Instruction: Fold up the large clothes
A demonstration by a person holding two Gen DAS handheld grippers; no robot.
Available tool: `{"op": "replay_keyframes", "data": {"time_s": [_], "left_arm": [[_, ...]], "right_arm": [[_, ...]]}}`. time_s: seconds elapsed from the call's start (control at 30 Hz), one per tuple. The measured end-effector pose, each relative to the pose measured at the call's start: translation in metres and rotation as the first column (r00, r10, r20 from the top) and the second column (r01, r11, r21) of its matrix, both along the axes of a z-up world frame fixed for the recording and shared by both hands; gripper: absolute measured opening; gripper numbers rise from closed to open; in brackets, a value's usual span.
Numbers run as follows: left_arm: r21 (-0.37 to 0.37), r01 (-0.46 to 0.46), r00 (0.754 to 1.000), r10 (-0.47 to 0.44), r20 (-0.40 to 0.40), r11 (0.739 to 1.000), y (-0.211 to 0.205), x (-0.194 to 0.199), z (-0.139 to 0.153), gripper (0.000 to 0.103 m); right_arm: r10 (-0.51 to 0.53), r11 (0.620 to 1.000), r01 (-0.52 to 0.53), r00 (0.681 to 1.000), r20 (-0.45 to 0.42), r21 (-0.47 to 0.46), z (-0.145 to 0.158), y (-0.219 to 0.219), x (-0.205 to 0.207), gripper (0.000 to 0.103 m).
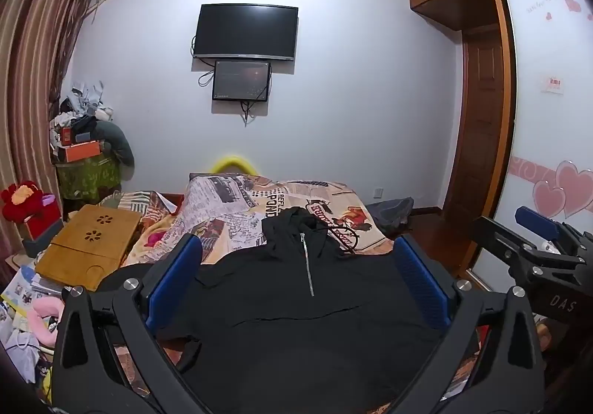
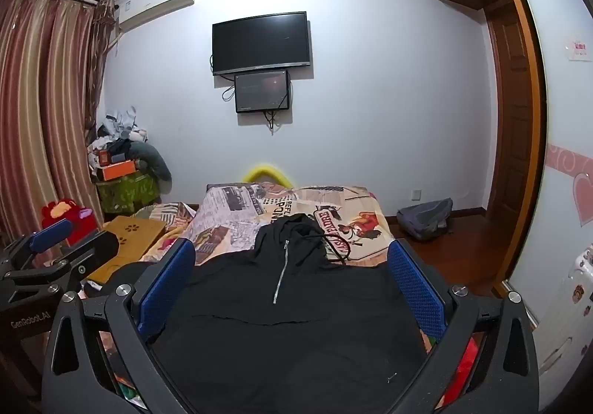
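A black hooded jacket with a silver zipper lies spread front-up on the bed, hood pointing away; it also shows in the right wrist view. My left gripper is open and empty, held above the jacket's lower body, blue pads wide apart. My right gripper is open and empty too, above the same garment a little to the right. Each gripper shows at the edge of the other's view: the right one and the left one.
The bed has a printed comic-style cover. A wooden lap tray lies at the bed's left, with clutter and toys beyond. A bag sits on the floor at right, near a wardrobe. A TV hangs ahead.
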State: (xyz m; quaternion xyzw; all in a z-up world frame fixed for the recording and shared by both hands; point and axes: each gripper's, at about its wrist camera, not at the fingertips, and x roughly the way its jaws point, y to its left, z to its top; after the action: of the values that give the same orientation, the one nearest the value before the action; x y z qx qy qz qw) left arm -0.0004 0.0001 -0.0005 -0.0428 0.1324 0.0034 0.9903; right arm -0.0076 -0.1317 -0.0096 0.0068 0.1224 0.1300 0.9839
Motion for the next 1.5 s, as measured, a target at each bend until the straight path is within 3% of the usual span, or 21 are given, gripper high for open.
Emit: {"op": "replay_keyframes", "data": {"time_s": [0.2,0.43,1.5], "left_arm": [[-0.031,0.001,1.000,-0.001,0.006,1.000,0.015,-0.006,-0.005,0.103],[0.001,-0.014,1.000,0.014,-0.001,1.000,0.009,0.003,-0.016,0.103],[0.005,-0.020,1.000,0.020,-0.001,1.000,0.004,0.004,-0.008,0.103]], "right_arm": [[0.000,1.000,0.000,1.000,-0.003,-0.002,0.000,0.001,0.000,0.103],[-0.007,1.000,0.007,1.000,-0.015,0.001,-0.002,0.002,0.001,0.103],[0.009,1.000,-0.009,1.000,-0.028,0.007,0.002,0.000,0.002,0.103]]}}
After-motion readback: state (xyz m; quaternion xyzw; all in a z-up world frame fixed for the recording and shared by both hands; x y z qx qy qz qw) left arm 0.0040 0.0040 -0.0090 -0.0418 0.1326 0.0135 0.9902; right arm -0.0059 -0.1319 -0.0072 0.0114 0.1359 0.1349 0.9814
